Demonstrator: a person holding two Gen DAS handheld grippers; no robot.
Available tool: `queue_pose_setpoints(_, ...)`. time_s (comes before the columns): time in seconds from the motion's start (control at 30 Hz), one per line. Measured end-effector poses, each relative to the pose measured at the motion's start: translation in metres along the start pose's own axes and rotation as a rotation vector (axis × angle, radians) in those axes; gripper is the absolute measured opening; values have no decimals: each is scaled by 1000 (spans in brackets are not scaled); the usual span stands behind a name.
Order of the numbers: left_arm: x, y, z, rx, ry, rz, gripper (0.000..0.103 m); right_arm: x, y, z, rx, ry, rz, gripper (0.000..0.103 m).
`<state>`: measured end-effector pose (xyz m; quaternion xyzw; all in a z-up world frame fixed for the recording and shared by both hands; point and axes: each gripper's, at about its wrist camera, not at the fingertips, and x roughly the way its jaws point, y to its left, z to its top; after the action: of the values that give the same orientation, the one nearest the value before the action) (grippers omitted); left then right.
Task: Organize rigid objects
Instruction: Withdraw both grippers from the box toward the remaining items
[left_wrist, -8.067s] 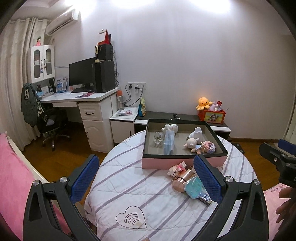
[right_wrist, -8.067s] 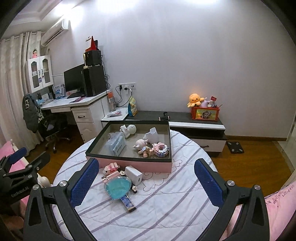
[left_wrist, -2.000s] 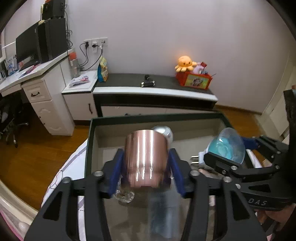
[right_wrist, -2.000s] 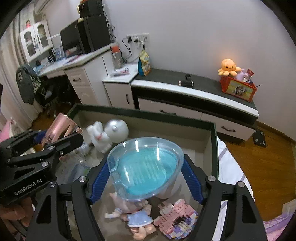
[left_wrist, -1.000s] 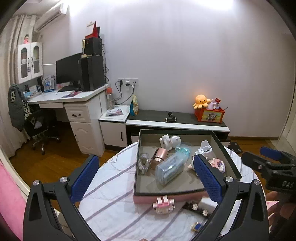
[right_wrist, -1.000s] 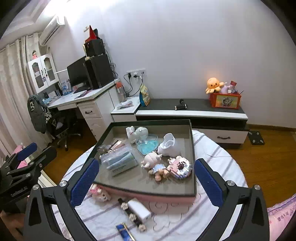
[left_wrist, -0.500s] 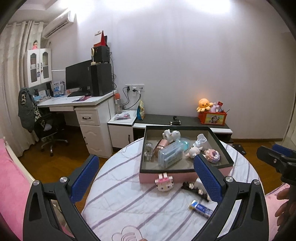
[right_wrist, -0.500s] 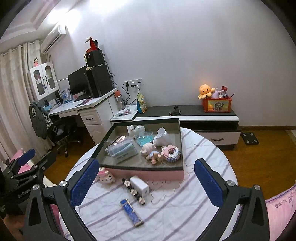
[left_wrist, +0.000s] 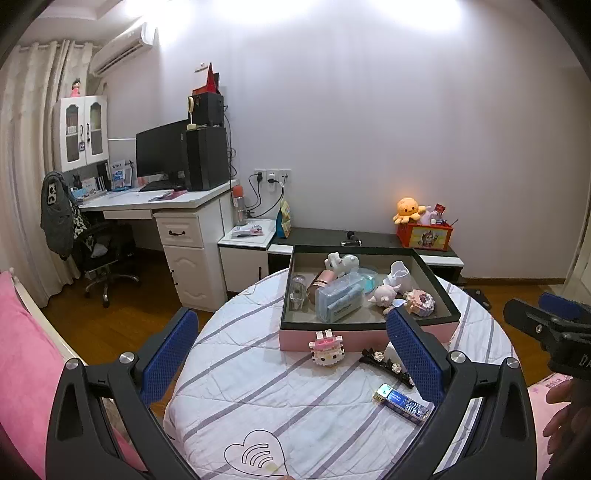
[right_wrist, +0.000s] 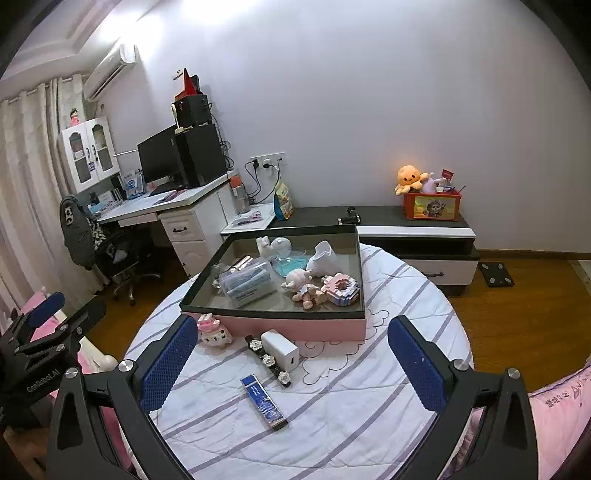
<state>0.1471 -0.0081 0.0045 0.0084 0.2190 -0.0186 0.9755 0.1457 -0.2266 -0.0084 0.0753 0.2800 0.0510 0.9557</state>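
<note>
- Left wrist view: my left gripper (left_wrist: 295, 354) is spread wide and holds nothing; the box (left_wrist: 369, 334) sits ahead between the jaws, already carrying the cup, case and figures
- Same view: the brick cat (left_wrist: 325, 348) stands just in front of the box wall, nearer my right jaw than my left; I judge it the natural next pick for this hand, taken across its flat sides so the bricks do not split
- Same view: the hair clip (left_wrist: 386, 362) and the blue bar (left_wrist: 400, 401) lie beside my right jaw, partly behind it
- Right wrist view: my right gripper (right_wrist: 291, 363) is also wide open and empty; the charger (right_wrist: 280, 349) lies ahead between the jaws, touching the hair clip (right_wrist: 267, 360)
- Same view: the blue bar (right_wrist: 264, 402) lies flat, closest to the jaws, apart from the rest; being so low on soft cloth, I would come down steep and close on its long edges
</note>
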Motion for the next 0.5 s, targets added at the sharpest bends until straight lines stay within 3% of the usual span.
queue_pose_setpoints(0.23,4,0,-1,-1,20,1,103,7,3,-3,-21,19,-1,103)
queue_pose_setpoints(0.5,35,1,-20,2,105,8,103,44,-2,-20,-43,136,-12,103)
